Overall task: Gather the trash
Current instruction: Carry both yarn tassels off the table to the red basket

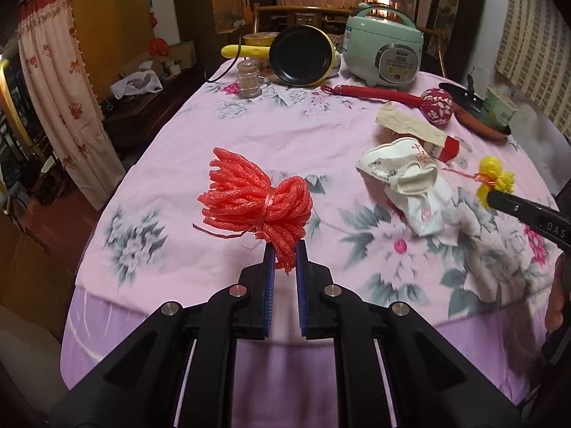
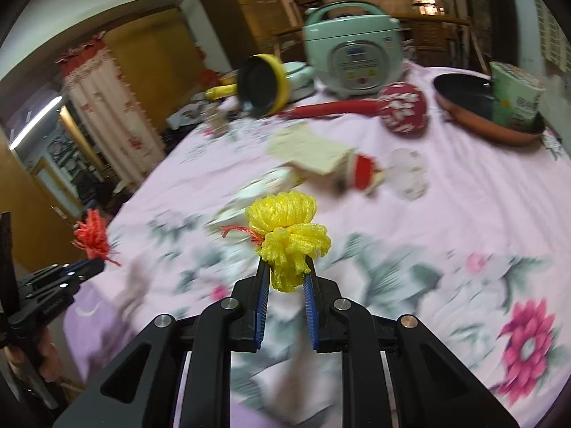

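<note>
A: Left wrist view: my left gripper (image 1: 284, 255) is closed tight on the lower end of a red foam-net bundle (image 1: 255, 201), which is tied at its middle with a thin red strip. The bundle stands up from the pads, lifted clear of the pink flowered tablecloth (image 1: 221, 135).

B: And the other hand?

A: Right wrist view: my right gripper (image 2: 287, 273) pinches a yellow foam-net bundle (image 2: 287, 232) between its blue pads (image 2: 263, 292), jaws nearly together. A red tie (image 2: 239, 230) sticks out at its left side. This bundle too is held above the cloth.

B: What remains on the table?

A: Crumpled white packaging (image 1: 403, 178) lies near the middle right, with a cream paper strip (image 1: 407, 126) and a red-and-white scrap (image 1: 448, 148) just beyond it. Farther back stand a pale green rice cooker (image 1: 383, 48), a tilted yellow pan (image 1: 303, 57), a small jar (image 1: 249, 78), a red fabric mallet (image 1: 435, 106) and an orange pan (image 1: 474, 112) holding a green paper cup (image 1: 499, 107).

B: Do the grippers see each other?

A: Yes; each appears at the edge of the other's view, well apart.
</note>
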`<state>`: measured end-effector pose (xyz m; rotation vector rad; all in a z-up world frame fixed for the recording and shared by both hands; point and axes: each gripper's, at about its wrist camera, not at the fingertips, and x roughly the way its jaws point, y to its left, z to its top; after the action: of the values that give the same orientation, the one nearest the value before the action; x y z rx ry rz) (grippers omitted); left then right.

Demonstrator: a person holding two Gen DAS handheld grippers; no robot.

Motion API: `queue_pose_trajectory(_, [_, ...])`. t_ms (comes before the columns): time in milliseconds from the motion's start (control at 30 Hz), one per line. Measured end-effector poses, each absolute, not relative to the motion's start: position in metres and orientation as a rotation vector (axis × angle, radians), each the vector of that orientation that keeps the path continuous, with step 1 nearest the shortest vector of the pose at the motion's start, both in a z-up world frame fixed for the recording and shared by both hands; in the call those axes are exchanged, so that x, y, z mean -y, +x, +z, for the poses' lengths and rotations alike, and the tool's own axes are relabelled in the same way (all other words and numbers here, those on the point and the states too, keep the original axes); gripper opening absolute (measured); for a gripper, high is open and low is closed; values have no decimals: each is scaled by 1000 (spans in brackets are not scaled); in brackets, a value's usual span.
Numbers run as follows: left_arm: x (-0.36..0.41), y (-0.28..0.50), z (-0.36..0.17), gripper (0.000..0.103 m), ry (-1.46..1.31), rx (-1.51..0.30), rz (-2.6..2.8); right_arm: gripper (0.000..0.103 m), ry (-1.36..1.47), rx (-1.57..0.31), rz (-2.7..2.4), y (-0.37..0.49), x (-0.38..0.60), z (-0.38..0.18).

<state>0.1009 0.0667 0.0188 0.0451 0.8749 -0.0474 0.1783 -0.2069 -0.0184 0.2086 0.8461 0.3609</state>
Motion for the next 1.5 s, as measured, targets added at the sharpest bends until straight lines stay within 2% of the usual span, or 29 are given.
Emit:
queue_pose_trajectory(567, [-158, -16, 7, 12, -107, -845, 44, 19, 92, -888, 651, 94, 58, -17])
queue_pose_trajectory(933, [-249, -103, 9, 12, -298, -766, 215, 19, -37, -881, 867, 40, -53, -4])
queue_pose_trajectory(1333, [-342, -177, -25, 12, -444, -773, 447, 19, -218, -914, 1108, -24, -182, -15])
queue_pose_trajectory(1500, [-385, -203, -55, 12, -498, -819, 558, 19, -317, -919, 1207, -52, -237, -30])
